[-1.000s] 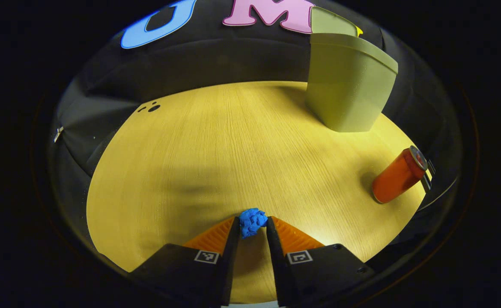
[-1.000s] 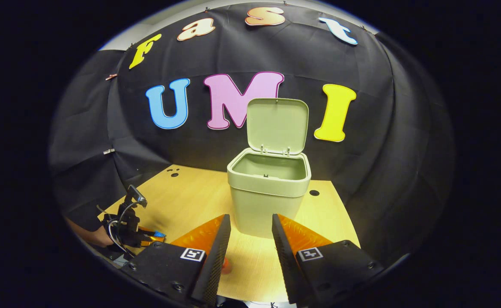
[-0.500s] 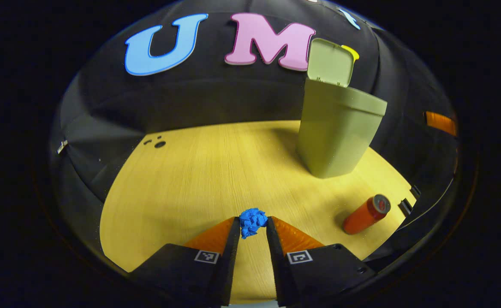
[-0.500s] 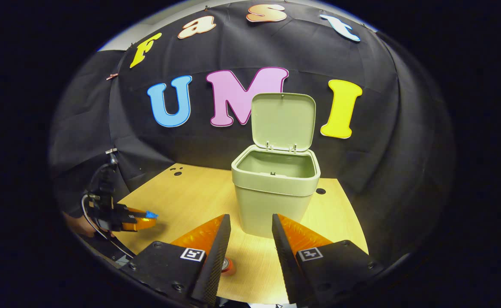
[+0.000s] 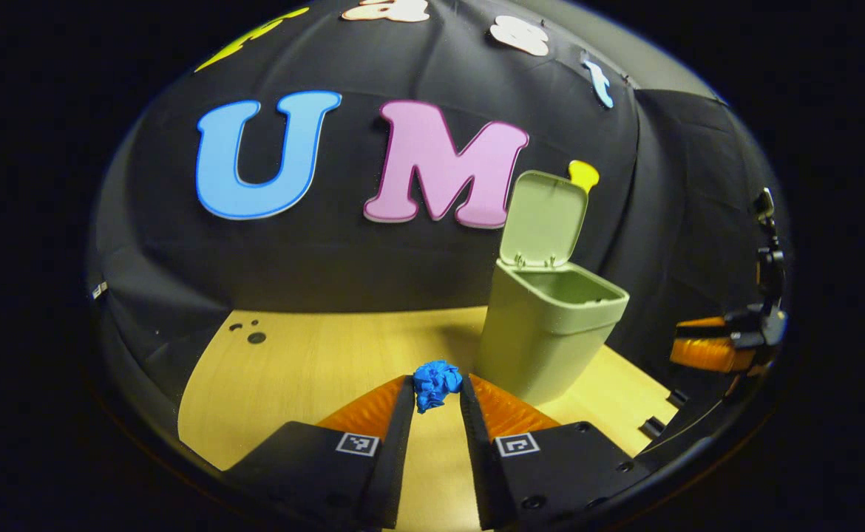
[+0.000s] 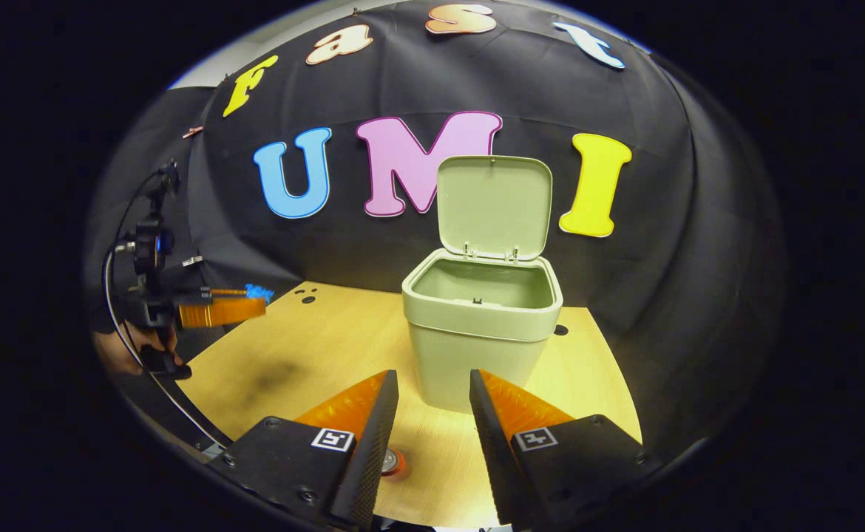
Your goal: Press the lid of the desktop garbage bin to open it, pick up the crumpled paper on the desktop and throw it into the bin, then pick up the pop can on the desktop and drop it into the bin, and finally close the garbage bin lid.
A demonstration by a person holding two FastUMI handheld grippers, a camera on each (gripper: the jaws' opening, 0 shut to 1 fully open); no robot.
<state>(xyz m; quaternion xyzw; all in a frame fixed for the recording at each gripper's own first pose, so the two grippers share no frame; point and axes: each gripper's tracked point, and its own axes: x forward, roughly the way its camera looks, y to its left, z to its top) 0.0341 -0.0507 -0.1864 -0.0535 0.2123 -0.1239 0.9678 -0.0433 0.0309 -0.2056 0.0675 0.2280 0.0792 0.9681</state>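
Note:
My left gripper (image 5: 436, 388) is shut on a blue crumpled paper (image 5: 436, 383), held in the air above the wooden table (image 5: 314, 369). The pale green bin (image 5: 543, 336) stands ahead and to the right with its lid (image 5: 543, 218) tipped up and back. In the right gripper view the same bin (image 6: 480, 332) stands straight ahead, its lid (image 6: 493, 205) upright. My right gripper (image 6: 432, 391) is open with nothing between its fingers. The top of the orange pop can (image 6: 393, 463) peeks out below its left finger. The left gripper (image 6: 255, 299) with the paper (image 6: 259, 292) hovers at far left.
A hand (image 6: 126, 351) holds the left gripper at the table's left edge. The right gripper (image 5: 680, 351) hangs beyond the bin at the far right of the left gripper view. Small holes (image 5: 255, 337) mark the table's back left corner, and another hole (image 6: 560, 329) lies beside the bin.
My left gripper has risen well off the table with the blue paper and levelled out, so the bin's open top now shows. The right gripper has barely moved.

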